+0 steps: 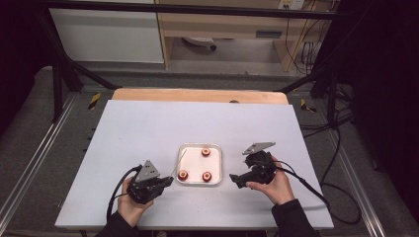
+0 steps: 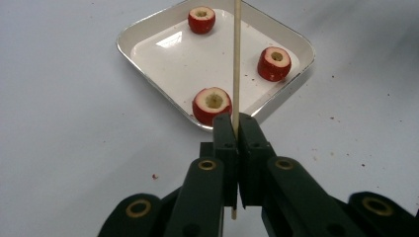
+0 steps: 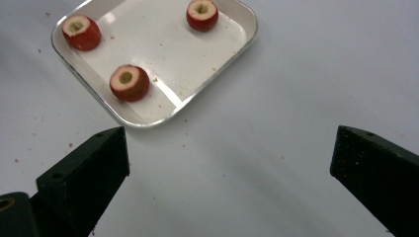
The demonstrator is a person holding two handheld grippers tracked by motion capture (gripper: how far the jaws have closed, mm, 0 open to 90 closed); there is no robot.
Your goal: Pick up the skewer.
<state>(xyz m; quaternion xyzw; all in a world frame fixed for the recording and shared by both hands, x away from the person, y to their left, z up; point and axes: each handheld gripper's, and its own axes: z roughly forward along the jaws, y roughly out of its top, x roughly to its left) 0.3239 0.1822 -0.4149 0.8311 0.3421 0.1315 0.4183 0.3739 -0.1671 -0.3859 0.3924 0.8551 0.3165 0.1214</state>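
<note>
Left gripper (image 2: 236,129) is clamped on a thin wooden skewer (image 2: 236,59) aimed over the tray (image 2: 148,66) mid-counter, prob to spear the cored red fruit pieces (image 2: 212,103) w/ holes up, while right gripper (image 3: 230,163) sits wide apart & empty just right of the tray, ready to grab one.

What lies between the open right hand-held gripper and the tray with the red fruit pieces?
Nothing: in the right gripper view, bare white table separates the right hand-held gripper from the tray, apart from a few crumbs.

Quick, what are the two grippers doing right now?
Left hand-held gripper: closed on the wooden skewer.
Right hand-held gripper: open, holding nothing.
</note>
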